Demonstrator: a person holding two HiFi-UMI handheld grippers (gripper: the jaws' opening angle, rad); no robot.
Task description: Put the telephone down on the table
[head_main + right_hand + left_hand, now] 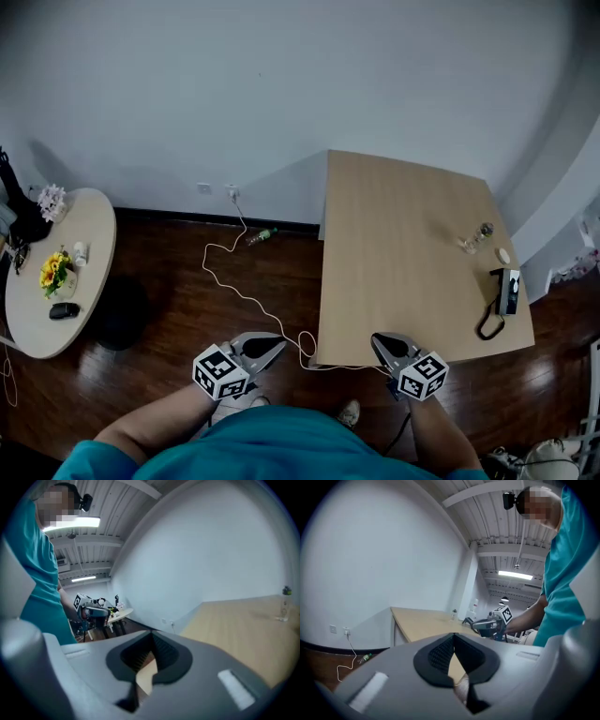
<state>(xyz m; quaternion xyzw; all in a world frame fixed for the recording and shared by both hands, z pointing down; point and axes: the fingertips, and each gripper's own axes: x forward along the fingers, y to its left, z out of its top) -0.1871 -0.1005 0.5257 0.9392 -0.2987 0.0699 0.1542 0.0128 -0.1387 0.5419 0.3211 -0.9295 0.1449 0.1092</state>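
The telephone (507,292) lies on the table (403,244) by its right edge; left gripper (275,346) and right gripper (381,343) hang closed, empty, well apart from it.
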